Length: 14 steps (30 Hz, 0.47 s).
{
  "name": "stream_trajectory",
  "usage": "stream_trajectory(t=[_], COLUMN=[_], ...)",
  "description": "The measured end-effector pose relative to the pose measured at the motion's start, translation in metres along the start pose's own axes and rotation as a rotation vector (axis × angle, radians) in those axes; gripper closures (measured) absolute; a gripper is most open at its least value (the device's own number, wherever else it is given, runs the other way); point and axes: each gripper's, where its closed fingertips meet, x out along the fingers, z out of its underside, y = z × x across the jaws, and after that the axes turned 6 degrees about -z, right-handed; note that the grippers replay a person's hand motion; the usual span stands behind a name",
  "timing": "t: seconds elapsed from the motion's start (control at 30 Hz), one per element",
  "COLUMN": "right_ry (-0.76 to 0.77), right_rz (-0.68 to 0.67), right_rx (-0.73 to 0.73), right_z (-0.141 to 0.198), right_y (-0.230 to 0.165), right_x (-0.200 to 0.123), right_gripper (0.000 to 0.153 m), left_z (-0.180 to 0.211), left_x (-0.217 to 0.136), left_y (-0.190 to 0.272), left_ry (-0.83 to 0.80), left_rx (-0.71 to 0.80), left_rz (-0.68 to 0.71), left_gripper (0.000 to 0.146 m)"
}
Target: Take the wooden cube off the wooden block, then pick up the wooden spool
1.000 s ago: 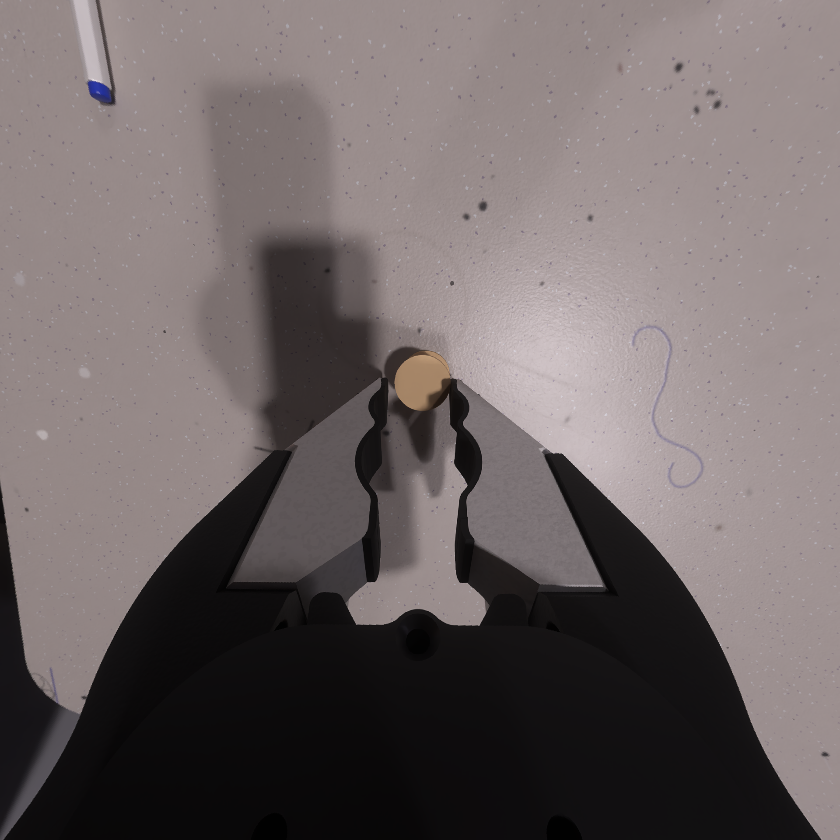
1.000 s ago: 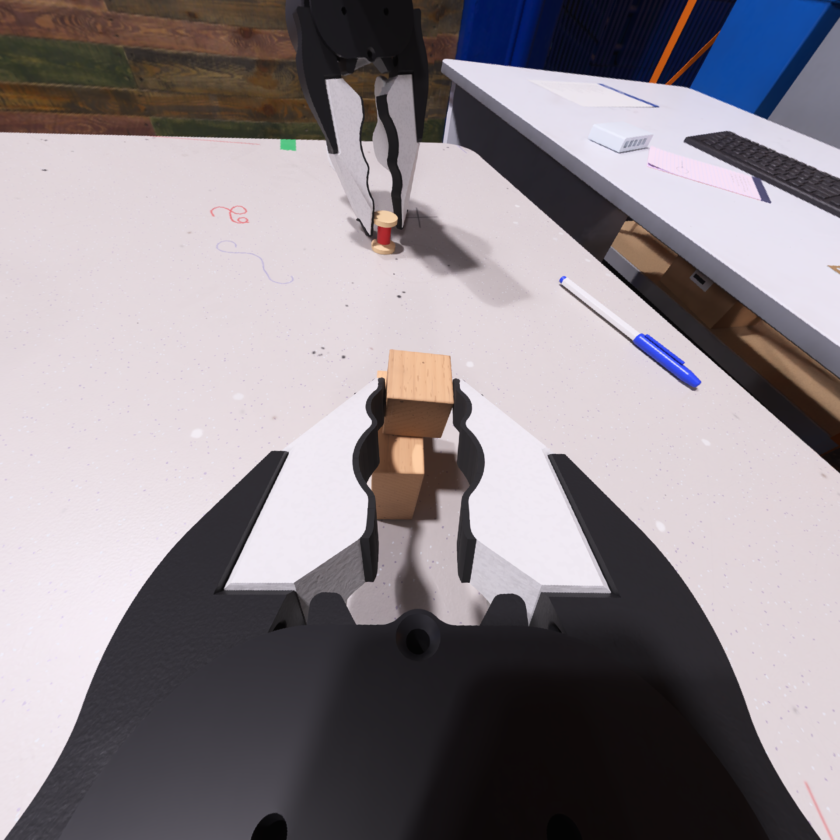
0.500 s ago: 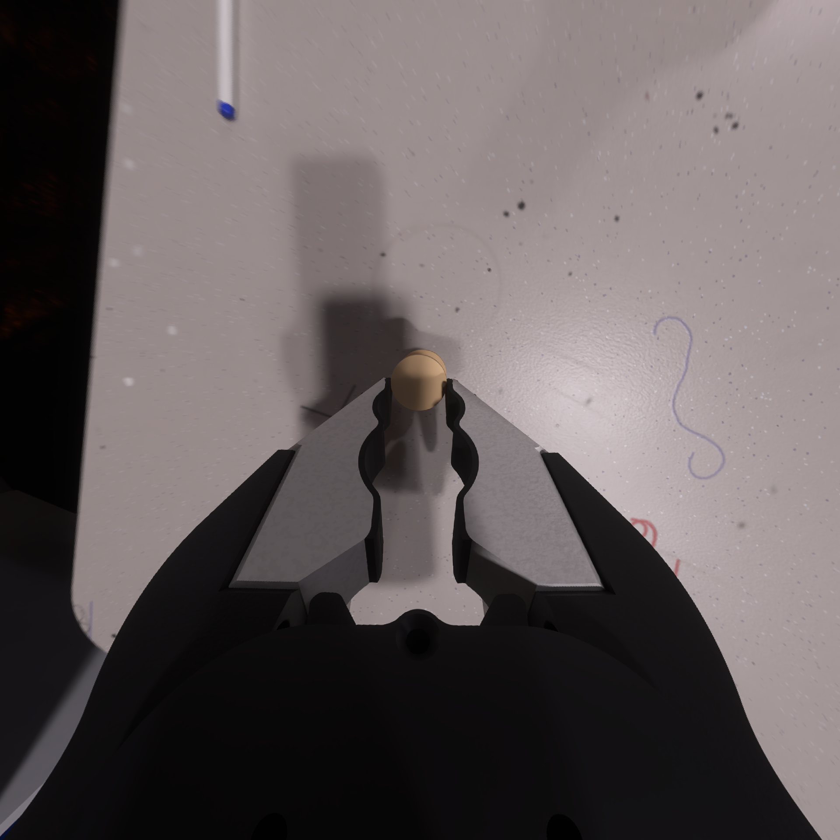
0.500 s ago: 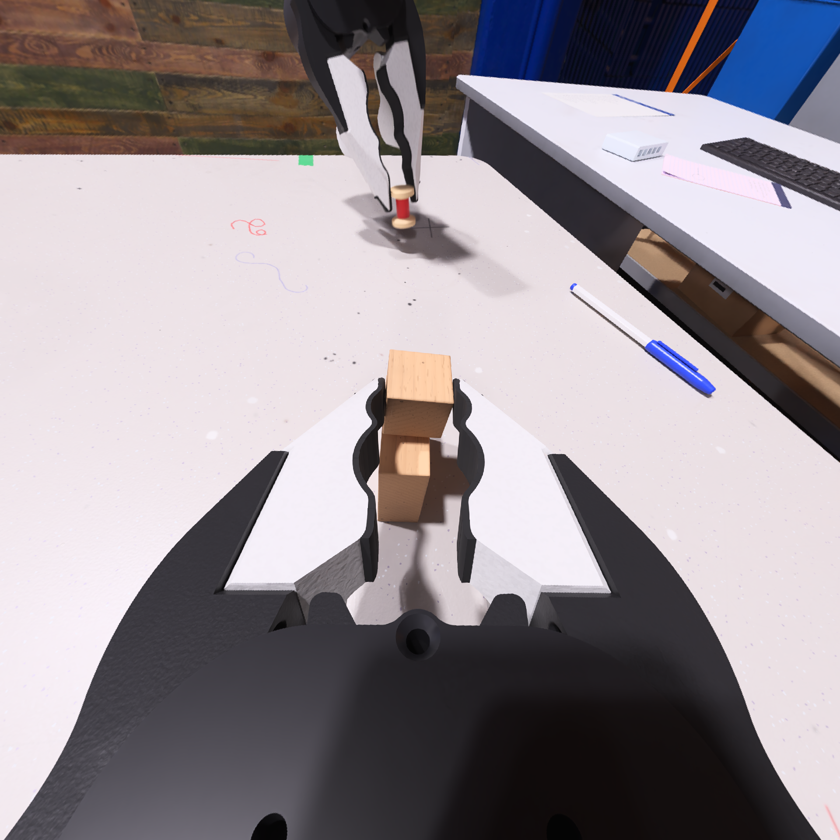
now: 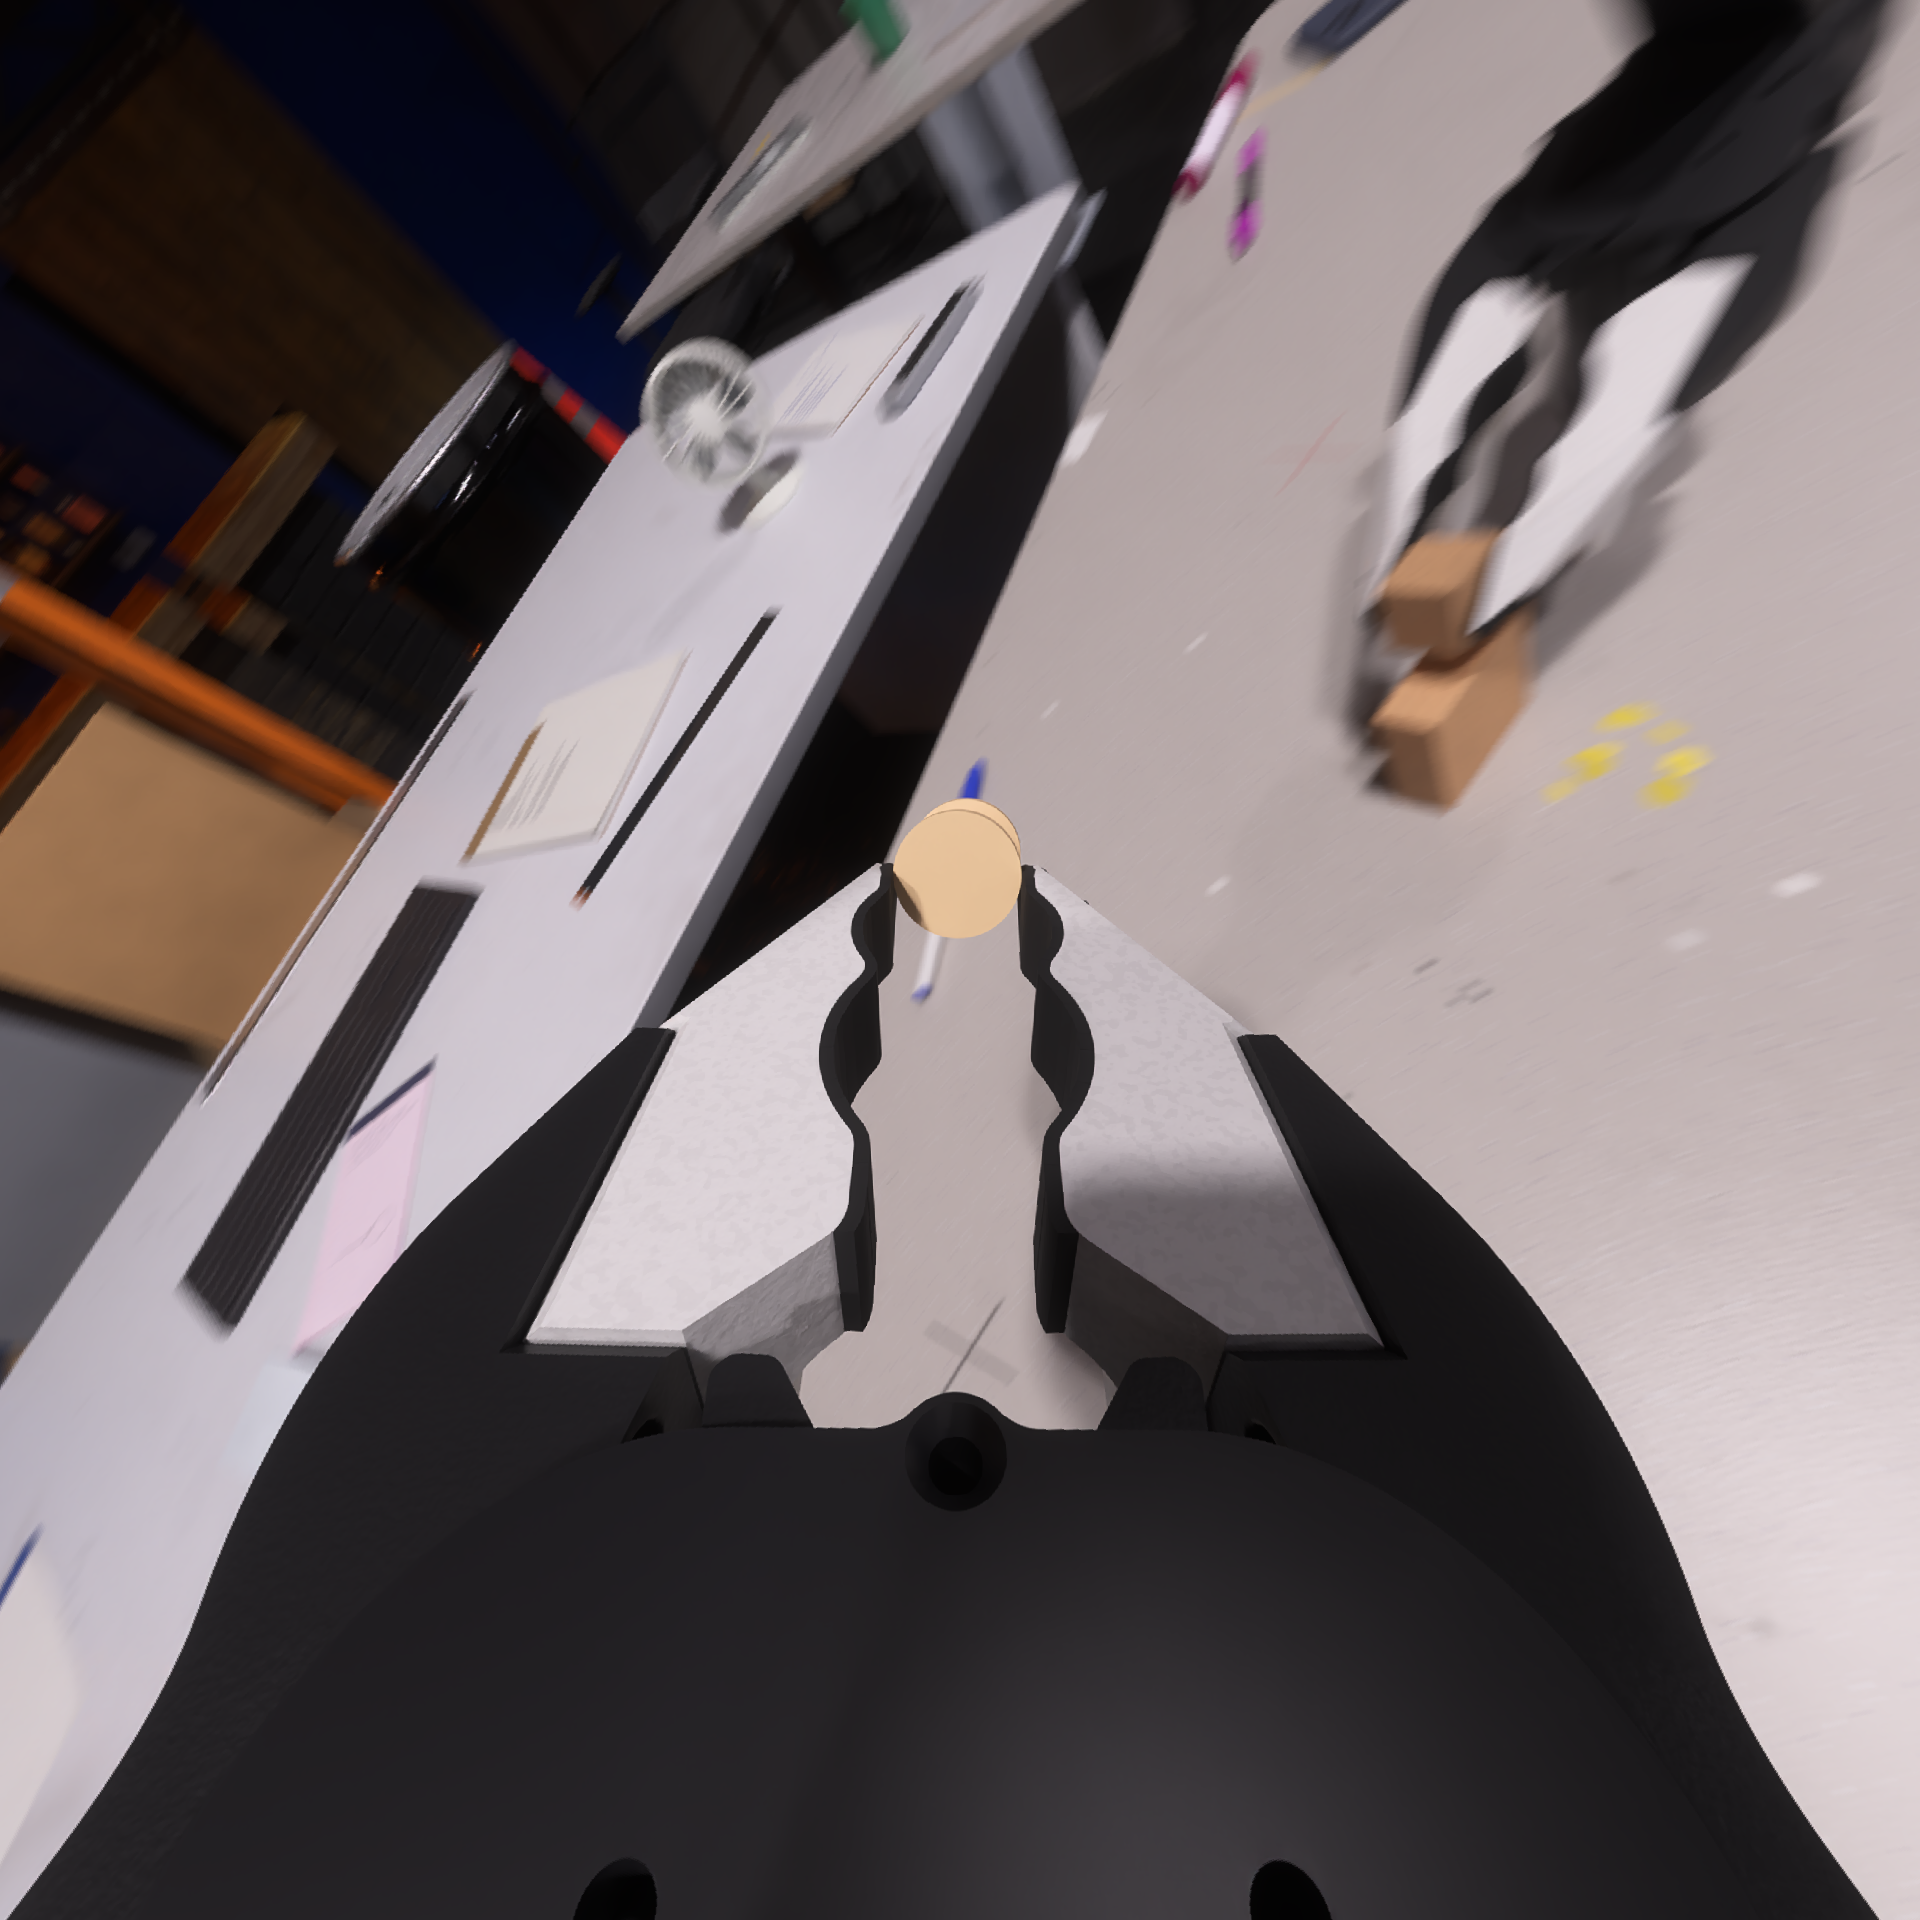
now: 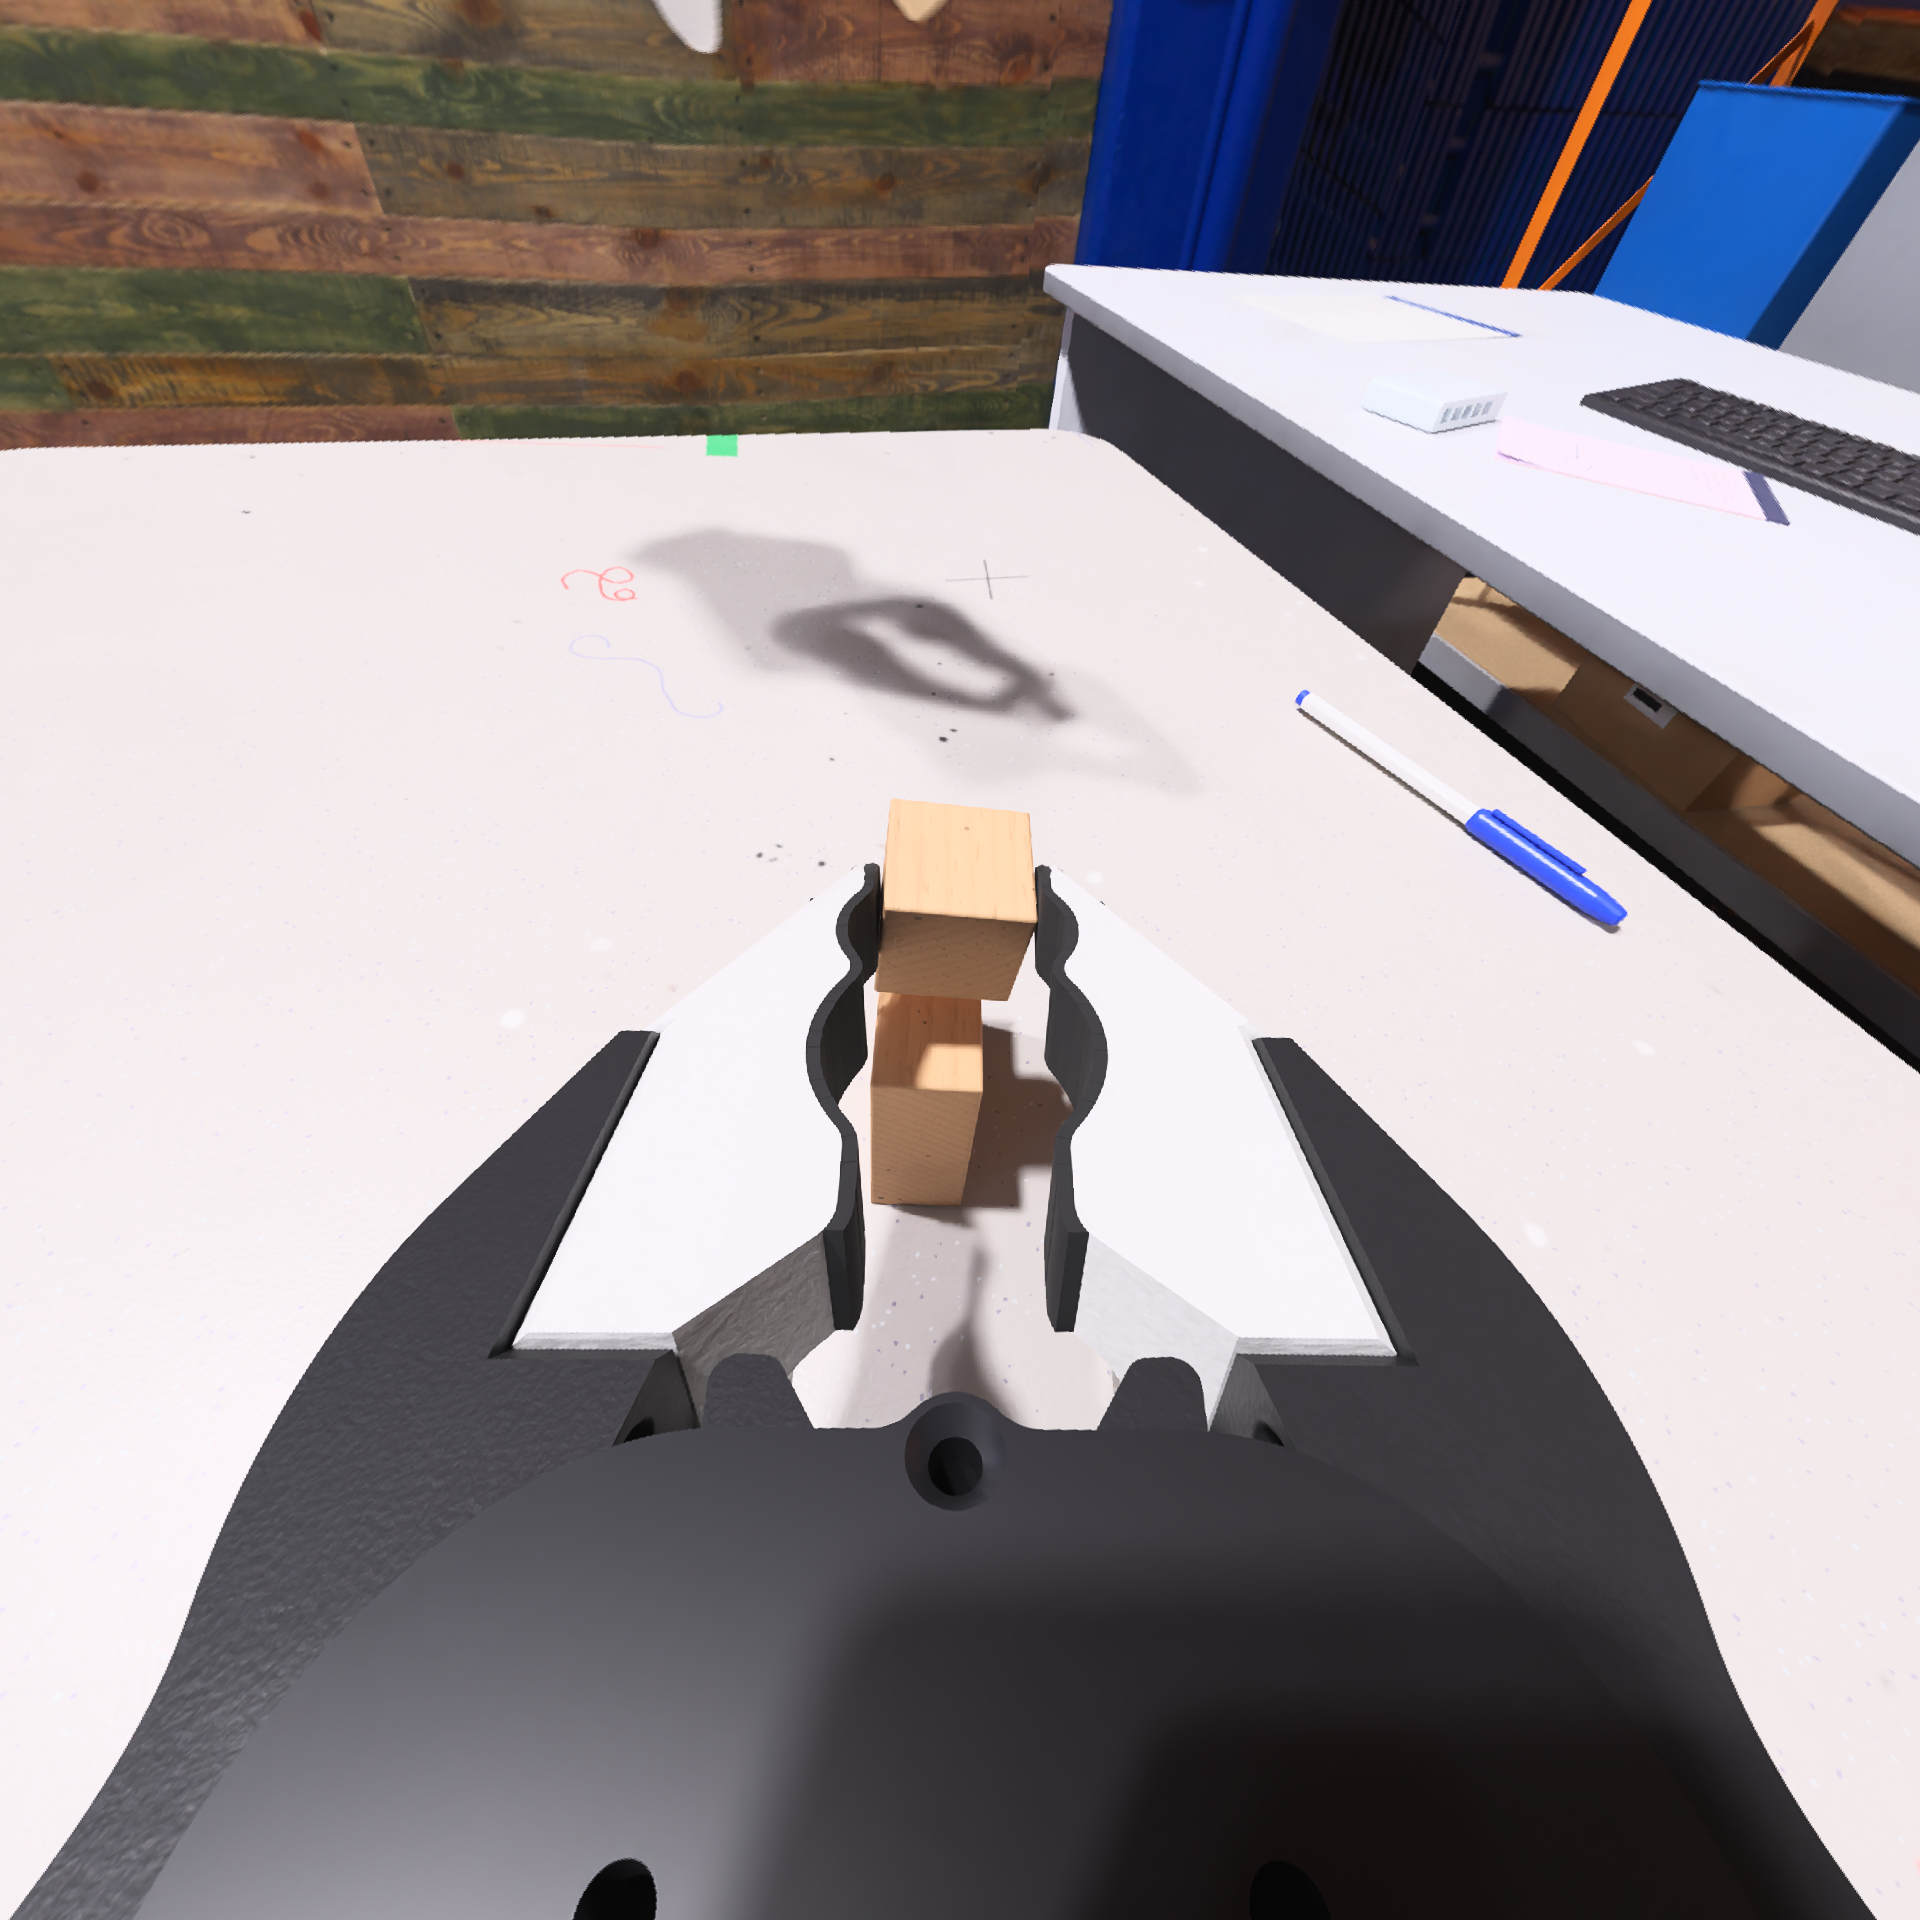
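Note:
My left gripper [image 5: 954, 885] is shut on the wooden spool [image 5: 951, 868], seen end-on as a tan disc, and holds it high above the white table [image 5: 1351, 1039], tilted. My right gripper [image 6: 956, 883] is shut on the wooden cube [image 6: 956, 904], directly over the upright wooden block [image 6: 925, 1101]. I cannot tell whether the cube touches the block. The left wrist view shows the right gripper [image 5: 1538, 457], blurred, with the cube [image 5: 1434, 592] over the block [image 5: 1449, 717]. The left gripper's fingertips [image 6: 696, 16] just show at the top edge of the right wrist view.
A blue-capped pen [image 6: 1455, 805] lies on the table [image 6: 312, 831] to the right, near its edge. Beyond a gap stands a second desk [image 6: 1558, 540] with a keyboard [image 6: 1766, 447], papers and a small white box [image 6: 1434, 403]. A wooden plank wall [image 6: 520, 260] is behind.
My left gripper has lifted the spool off the table, risen high and tilted. My right gripper has risen slightly with the cube.

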Motion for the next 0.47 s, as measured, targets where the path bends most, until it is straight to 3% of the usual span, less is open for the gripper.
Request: stream_trajectory(t=[0.1, 0.2, 0.33, 0.47], right_ry=[0.032, 0.122, 0.168, 0.152], right_rz=[0.016, 0.108, 0.280, 0.271], right_rx=[0.002, 0.004, 0.001, 0.029], right_z=[-0.004, -0.014, -0.018, -0.014], right_y=[0.002, 0.014, 0.036, 0.034], right_x=[-0.004, -0.020, -0.041, -0.039], right_gripper=[0.123, 0.123, 0.123, 0.123], left_z=[-0.037, -0.044, -0.022, 0.015], left_x=[0.003, 0.024, 0.068, 0.091], left_y=[0.054, 0.114, 0.174, 0.212], left_ry=[0.061, -0.022, -0.204, -0.378], left_rx=[-0.003, 0.000, -0.039, -0.052], left_rz=[0.159, 0.281, 0.313, 0.359], left_gripper=[0.123, 0.123, 0.123, 0.123])
